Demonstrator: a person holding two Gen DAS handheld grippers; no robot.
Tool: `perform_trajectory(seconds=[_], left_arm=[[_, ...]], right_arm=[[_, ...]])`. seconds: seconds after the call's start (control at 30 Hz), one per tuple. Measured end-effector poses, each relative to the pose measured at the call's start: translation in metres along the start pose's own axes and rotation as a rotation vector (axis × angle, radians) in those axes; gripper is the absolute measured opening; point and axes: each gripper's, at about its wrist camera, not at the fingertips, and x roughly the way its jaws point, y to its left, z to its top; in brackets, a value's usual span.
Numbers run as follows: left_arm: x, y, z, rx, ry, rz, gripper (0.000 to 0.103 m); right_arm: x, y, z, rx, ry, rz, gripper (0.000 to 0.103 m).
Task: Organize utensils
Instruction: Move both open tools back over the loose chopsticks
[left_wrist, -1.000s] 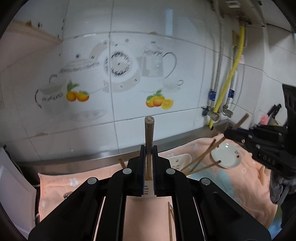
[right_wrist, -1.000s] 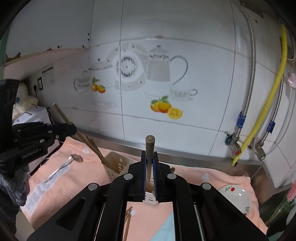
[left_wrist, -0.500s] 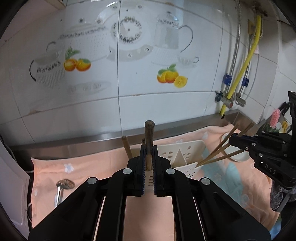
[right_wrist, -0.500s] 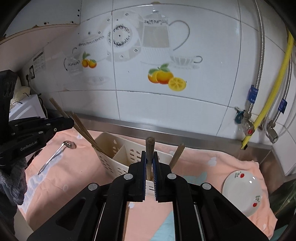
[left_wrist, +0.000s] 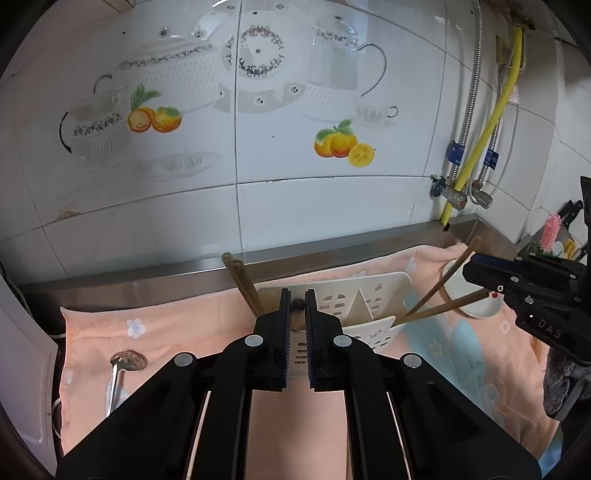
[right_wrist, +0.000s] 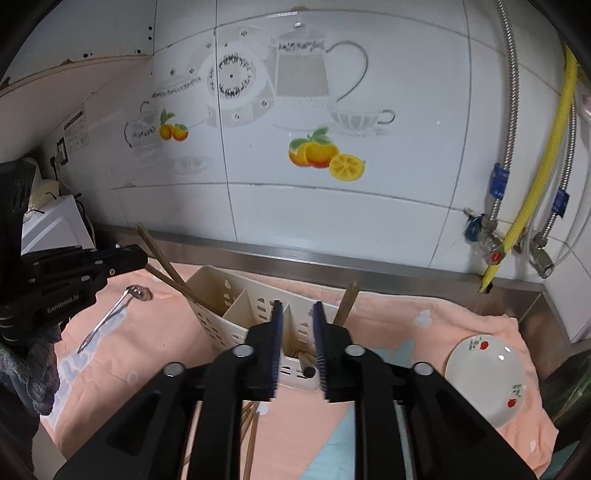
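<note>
A cream slotted utensil holder (left_wrist: 365, 310) (right_wrist: 236, 314) stands on the peach cloth. My left gripper (left_wrist: 296, 306) is open just above it, with a wooden chopstick end (left_wrist: 297, 305) free between the jaws. Another wooden stick (left_wrist: 242, 284) leans in the holder's left part. My right gripper (right_wrist: 297, 325) is open over the holder, with dropped chopsticks (right_wrist: 306, 363) down in the compartment below. Two chopsticks (left_wrist: 439, 295) lean out of the holder's right end in the left wrist view. A slotted metal spoon (left_wrist: 120, 373) (right_wrist: 118, 310) lies on the cloth.
A small white plate (right_wrist: 484, 376) with red flowers lies on the cloth at the right. Loose chopsticks (right_wrist: 249, 432) lie under the right gripper. The tiled wall, steel ledge (left_wrist: 147, 284) and gas pipes (right_wrist: 532, 184) stand behind. A white appliance (right_wrist: 51, 229) is at the left.
Both grippers came down toward the holder and opened. The chopsticks they held upright have dropped into the holder's compartments.
</note>
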Motion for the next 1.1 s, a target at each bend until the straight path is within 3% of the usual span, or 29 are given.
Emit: perform_trajectory(seconds=[0.1,0.17,0.3,0.37,0.5,0.57,0.73,0.9,1.1], left_arm=[[-0.008,-0.002,-0.002,0.003,-0.008,0.000,0.010],[-0.014,-0.003,-0.005,0.004,-0.015,0.001,0.019],[-0.026,-0.004,-0.015,0.005,-0.022,0.003,0.027],[-0.033,-0.003,-0.019,0.001,-0.030,0.011,0.044],[-0.048,-0.002,-0.032,0.000,-0.046,0.018,0.057],[-0.055,-0.001,-0.038,0.002,-0.060,0.028,0.071],[-0.070,0.000,-0.056,-0.007,-0.074,0.037,0.086],[-0.078,0.003,-0.082,-0.022,-0.070,0.050,0.091],[-0.083,0.004,-0.109,-0.052,-0.055,0.042,0.095]], right_arm=[[-0.012,0.000,-0.001,0.003,-0.023,0.002,0.028],[-0.020,0.002,-0.003,-0.002,-0.036,-0.004,0.031],[-0.037,0.004,-0.012,-0.002,-0.056,-0.007,0.043],[-0.045,0.004,-0.017,0.002,-0.063,-0.008,0.045],[-0.058,0.003,-0.029,0.014,-0.077,-0.017,0.057],[-0.063,0.002,-0.035,0.019,-0.081,-0.018,0.061],[-0.074,0.001,-0.053,0.038,-0.087,-0.027,0.073],[-0.084,0.003,-0.073,0.053,-0.100,-0.042,0.089],[-0.088,0.005,-0.103,0.063,-0.083,-0.033,0.092]])
